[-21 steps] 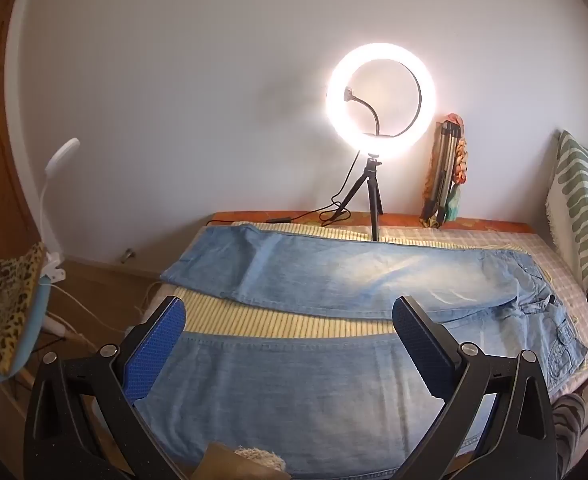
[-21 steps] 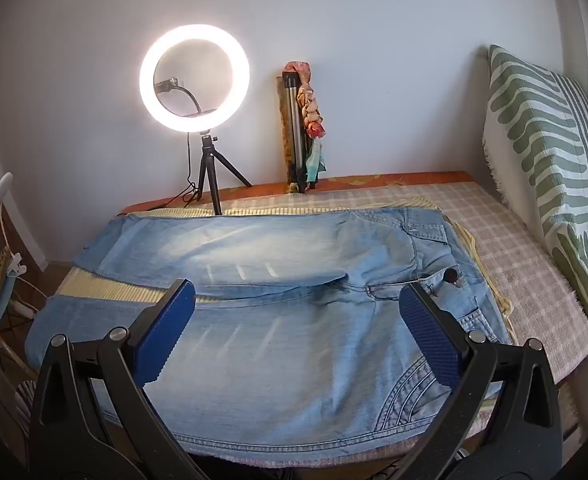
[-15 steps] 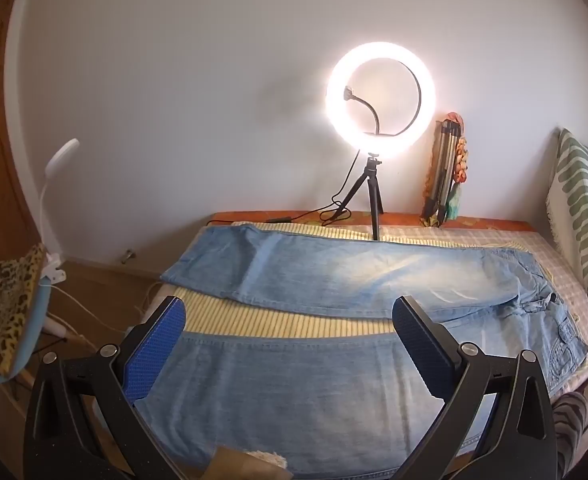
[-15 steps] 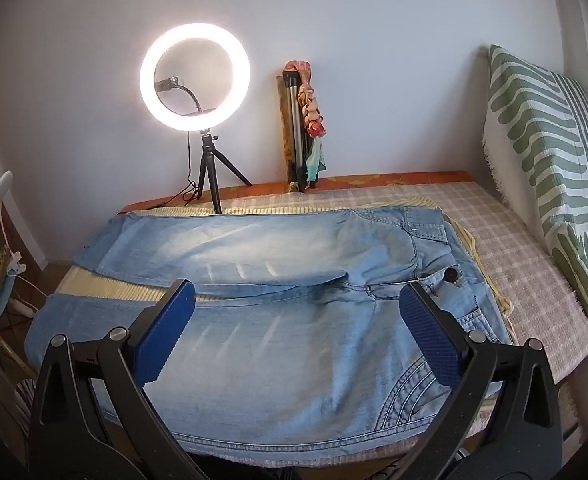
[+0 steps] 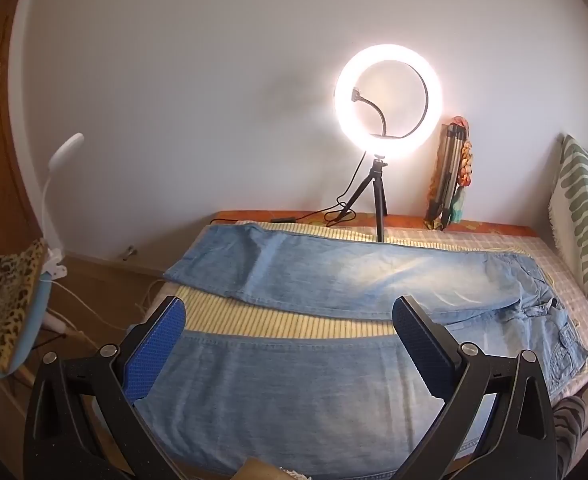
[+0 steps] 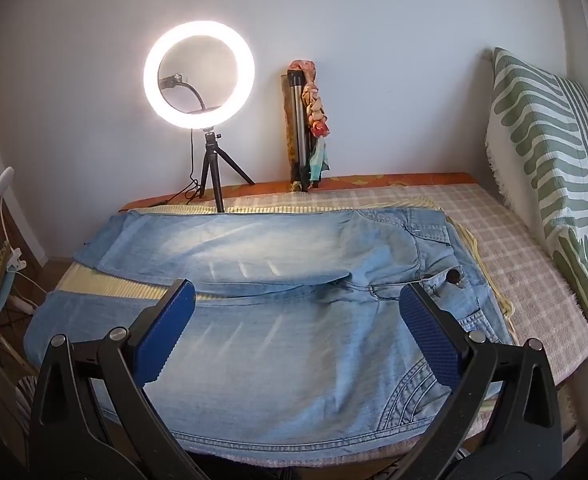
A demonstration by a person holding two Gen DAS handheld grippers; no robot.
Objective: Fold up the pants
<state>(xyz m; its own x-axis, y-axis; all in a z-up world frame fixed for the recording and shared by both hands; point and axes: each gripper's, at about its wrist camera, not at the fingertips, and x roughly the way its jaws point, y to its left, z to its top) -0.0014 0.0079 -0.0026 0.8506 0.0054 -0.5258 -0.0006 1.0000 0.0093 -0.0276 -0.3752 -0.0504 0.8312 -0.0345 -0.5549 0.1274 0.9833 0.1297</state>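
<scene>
On the bed (image 6: 534,280) in front of me, the jeans (image 6: 294,340) lie flat and spread, both legs going to the left, the waist with a dark button (image 6: 454,277) at the right. My left tool (image 5: 290,344) and my right tool (image 6: 294,324) hang above the near leg, both released wide, grasping nothing. I see no containers, and I can read no writing. A ring light (image 6: 198,74) glows at the wall.

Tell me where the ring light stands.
The ring light stands at the far edge of the bed, against the wall, left of the folded tripod, beyond the jeans.
</scene>
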